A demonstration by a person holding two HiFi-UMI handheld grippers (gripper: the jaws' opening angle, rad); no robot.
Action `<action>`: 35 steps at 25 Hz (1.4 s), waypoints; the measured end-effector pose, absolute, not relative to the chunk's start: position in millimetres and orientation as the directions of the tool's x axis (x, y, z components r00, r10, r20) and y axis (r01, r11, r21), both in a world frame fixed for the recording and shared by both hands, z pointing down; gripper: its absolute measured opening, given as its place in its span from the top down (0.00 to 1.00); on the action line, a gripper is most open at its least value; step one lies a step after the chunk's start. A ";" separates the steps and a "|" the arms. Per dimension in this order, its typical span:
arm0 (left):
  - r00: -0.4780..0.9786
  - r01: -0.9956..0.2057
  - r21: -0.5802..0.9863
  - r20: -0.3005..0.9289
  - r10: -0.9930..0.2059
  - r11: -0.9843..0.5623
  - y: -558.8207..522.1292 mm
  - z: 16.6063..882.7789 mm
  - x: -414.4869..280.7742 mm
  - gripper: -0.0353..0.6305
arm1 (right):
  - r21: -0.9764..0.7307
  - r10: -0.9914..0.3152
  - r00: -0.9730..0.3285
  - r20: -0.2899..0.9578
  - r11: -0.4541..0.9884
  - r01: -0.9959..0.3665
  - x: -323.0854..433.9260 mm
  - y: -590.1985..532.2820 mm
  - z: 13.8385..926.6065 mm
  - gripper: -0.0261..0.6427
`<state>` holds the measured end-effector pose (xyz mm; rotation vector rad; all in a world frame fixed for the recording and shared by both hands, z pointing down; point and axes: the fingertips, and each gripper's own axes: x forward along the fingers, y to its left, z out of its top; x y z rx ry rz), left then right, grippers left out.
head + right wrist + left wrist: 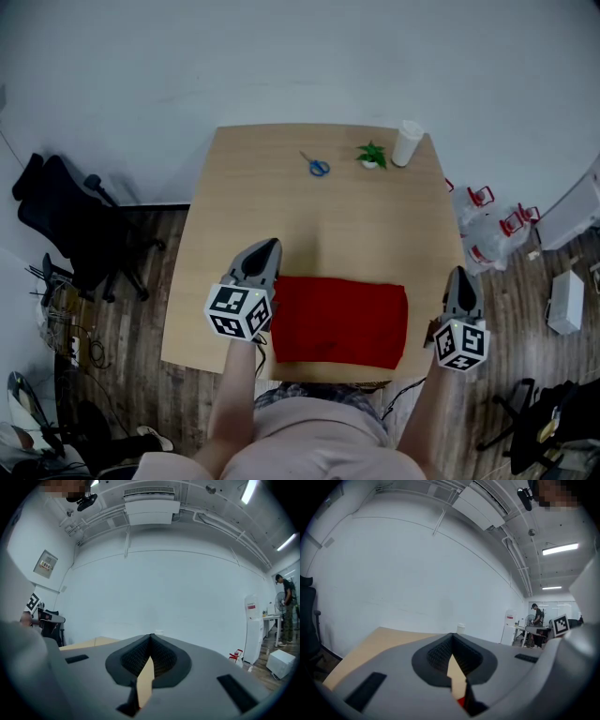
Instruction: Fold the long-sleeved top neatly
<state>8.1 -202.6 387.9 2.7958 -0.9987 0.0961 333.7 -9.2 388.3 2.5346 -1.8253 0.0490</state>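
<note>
The wooden table [375, 225] carries blue-handled scissors [317, 167], a small green potted plant [372, 155] and a white cylinder [407, 142]. All three stand along its far edge, well apart from the garment. A black office chair [66, 220] stands left of the table. A white box [565, 302] lies on the floor to the table's right. Print on a wall placard [44, 564] is too small to read.

The long-sleeved top [339, 322], red cloth folded into a flat rectangle, lies at the table's near edge. The left gripper [265, 253] is over the table's near-left part, beside the top. The right gripper [459, 281] is at the table's right edge. Both have jaws pressed together with nothing between them.
</note>
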 end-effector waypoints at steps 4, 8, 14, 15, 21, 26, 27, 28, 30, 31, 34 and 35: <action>0.772 -0.636 0.140 0.117 -0.625 -0.759 -202.3 387.4 8.0 0.94 | -0.017 -0.951 0.307 0.033 -0.308 -0.951 332.5 -9.9 387.2 0.95; 0.772 -0.636 0.144 0.119 -0.625 -0.758 -202.6 388.3 7.8 0.94 | -0.019 -0.953 0.299 0.038 -0.300 -0.954 329.7 -11.5 389.2 0.95; 0.775 -0.632 0.150 0.124 -0.619 -0.760 -203.4 390.0 8.3 0.94 | -0.015 -0.954 0.295 0.045 -0.296 -0.955 326.7 -14.1 391.0 0.95; 0.776 -0.631 0.150 0.124 -0.619 -0.761 -203.3 389.9 8.3 0.94 | -0.016 -0.954 0.295 0.046 -0.296 -0.955 326.4 -13.8 391.3 0.95; 0.778 -0.628 0.153 0.124 -0.616 -0.763 -202.5 391.4 10.9 0.94 | -0.018 -0.955 0.292 0.048 -0.293 -0.956 326.3 -14.4 393.3 0.95; 0.778 -0.629 0.157 0.129 -0.615 -0.761 -200.4 393.8 11.0 0.94 | -0.017 -0.956 0.290 0.048 -0.291 -0.956 326.0 -13.9 393.2 0.95; 0.778 -0.629 0.158 0.130 -0.615 -0.761 -200.1 394.1 11.4 0.94 | -0.017 -0.956 0.290 0.048 -0.291 -0.957 326.1 -13.7 393.4 0.95; 0.778 -0.629 0.159 0.131 -0.615 -0.761 -200.1 394.3 11.8 0.94 | -0.017 -0.956 0.290 0.049 -0.291 -0.957 326.2 -13.7 393.6 0.95; 0.778 -0.628 0.160 0.132 -0.614 -0.761 -200.1 394.5 12.2 0.94 | -0.018 -0.955 0.291 0.051 -0.292 -0.956 326.4 -13.7 394.1 0.95; 0.778 -0.628 0.161 0.132 -0.614 -0.761 -199.9 394.5 12.3 0.94 | -0.019 -0.955 0.291 0.051 -0.293 -0.956 326.5 -13.4 394.3 0.95; 0.778 -0.628 0.161 0.135 -0.613 -0.762 -198.7 394.8 12.5 0.94 | -0.022 -0.954 0.294 0.052 -0.295 -0.955 326.6 -11.8 394.5 0.95; 0.779 -0.627 0.161 0.136 -0.612 -0.762 -198.4 395.1 12.7 0.94 | -0.023 -0.954 0.295 0.052 -0.296 -0.955 326.7 -11.4 394.6 0.95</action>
